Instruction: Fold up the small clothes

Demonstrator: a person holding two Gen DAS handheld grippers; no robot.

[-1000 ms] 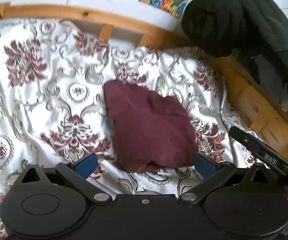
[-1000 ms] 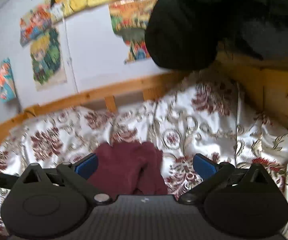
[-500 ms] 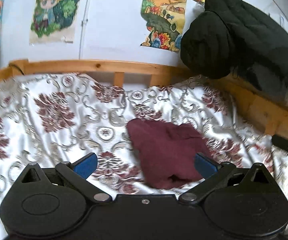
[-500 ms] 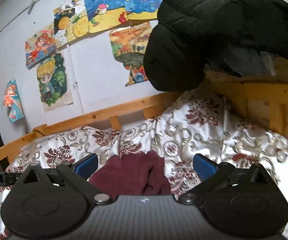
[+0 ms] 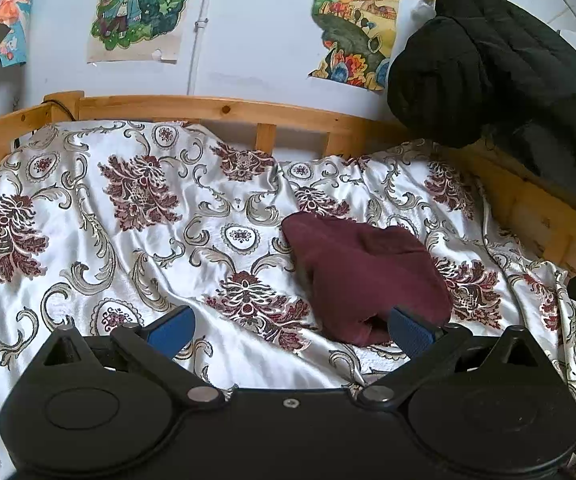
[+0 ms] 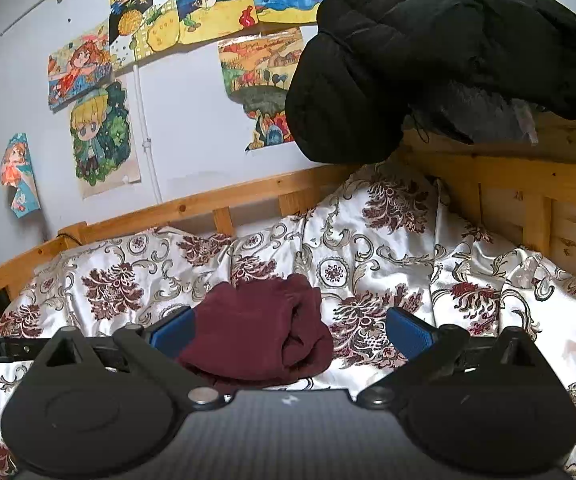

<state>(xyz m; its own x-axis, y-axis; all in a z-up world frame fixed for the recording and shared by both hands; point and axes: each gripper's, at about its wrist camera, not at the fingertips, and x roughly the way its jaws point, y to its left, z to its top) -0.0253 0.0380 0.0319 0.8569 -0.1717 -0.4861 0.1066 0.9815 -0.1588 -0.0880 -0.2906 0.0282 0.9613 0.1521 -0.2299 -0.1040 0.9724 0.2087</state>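
Both grippers, left gripper [image 5: 290,330] and right gripper [image 6: 290,330], hang spread and empty. Folded maroon fleece garment [image 5: 362,276] looks finished on the floral satin bedspread [image 5: 128,240]; lift clear without snagging it.

The folded maroon fabric garment [image 5: 362,276] [image 6: 256,330] lies alone on the white satin bedspread with dark red floral print [image 5: 128,240] [image 6: 388,240]. Left of the garment and in front of it the spread lies open, only wrinkled. Behind it the light wooden slatted bed rail [image 5: 224,110] [image 6: 224,200] closes the far edge. To its right, a bulky black quilted jacket [image 5: 484,68] [image 6: 428,52] overhangs the wooden side frame [image 5: 544,220] [image 6: 528,184], blocking that corner.
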